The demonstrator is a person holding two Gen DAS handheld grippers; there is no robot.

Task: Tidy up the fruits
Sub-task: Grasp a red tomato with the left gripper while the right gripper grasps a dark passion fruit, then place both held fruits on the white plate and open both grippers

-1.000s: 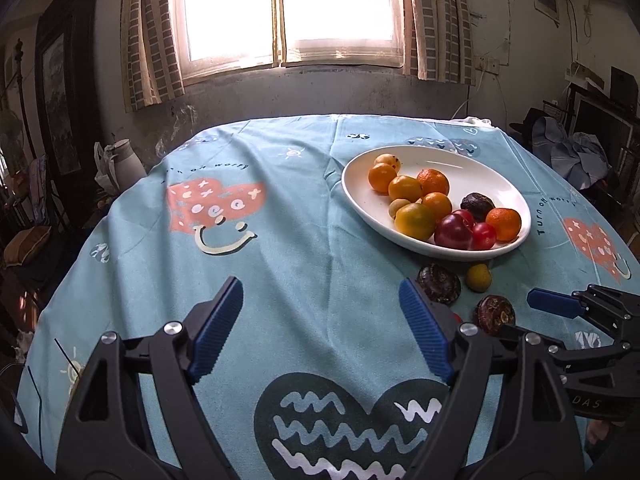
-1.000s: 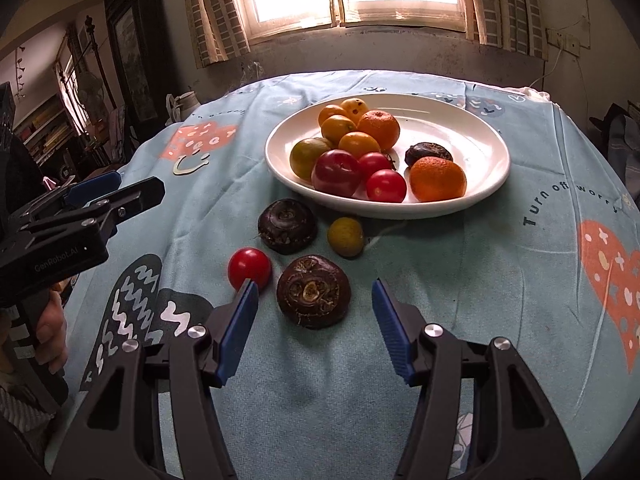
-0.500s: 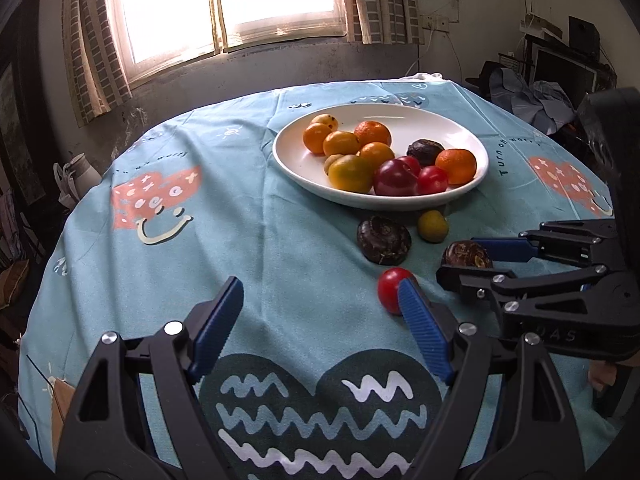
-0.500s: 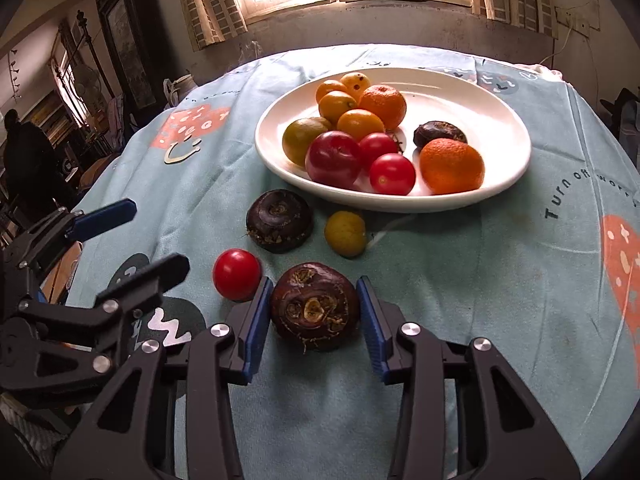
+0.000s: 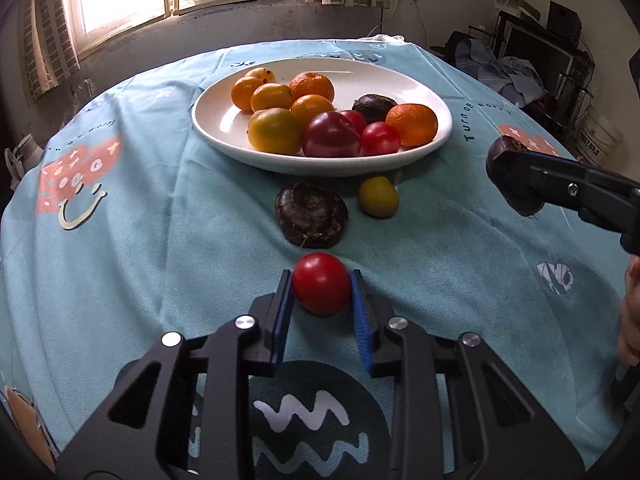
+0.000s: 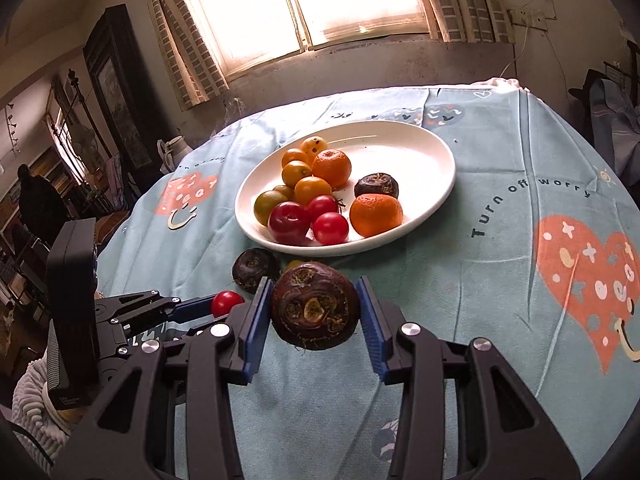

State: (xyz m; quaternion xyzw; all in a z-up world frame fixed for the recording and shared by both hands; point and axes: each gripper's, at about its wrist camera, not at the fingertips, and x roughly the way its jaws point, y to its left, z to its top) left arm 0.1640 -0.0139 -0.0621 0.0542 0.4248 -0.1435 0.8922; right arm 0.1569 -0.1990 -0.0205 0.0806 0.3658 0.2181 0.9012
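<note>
Tablecloth: light blue, printed with hearts, covering the round table.
Plate: white oval, heaped with oranges, red tomatoes and one dark fruit.
Right gripper: clenched on a dark brown water chestnut, lifted off the cloth.
Left gripper: clamped on a red cherry tomato resting on the cloth.
Loose fruit: a second water chestnut and a small yellow-green fruit just before the plate.

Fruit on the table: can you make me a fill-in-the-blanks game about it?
The left claw is shut on a small ____ tomato.
The right claw holds a dark ____ fruit.
Most fruit sits on the white ____.
Beside the dark fruit on the cloth lies a small ____ one.

Missing words: red, brown, plate, yellow
</note>
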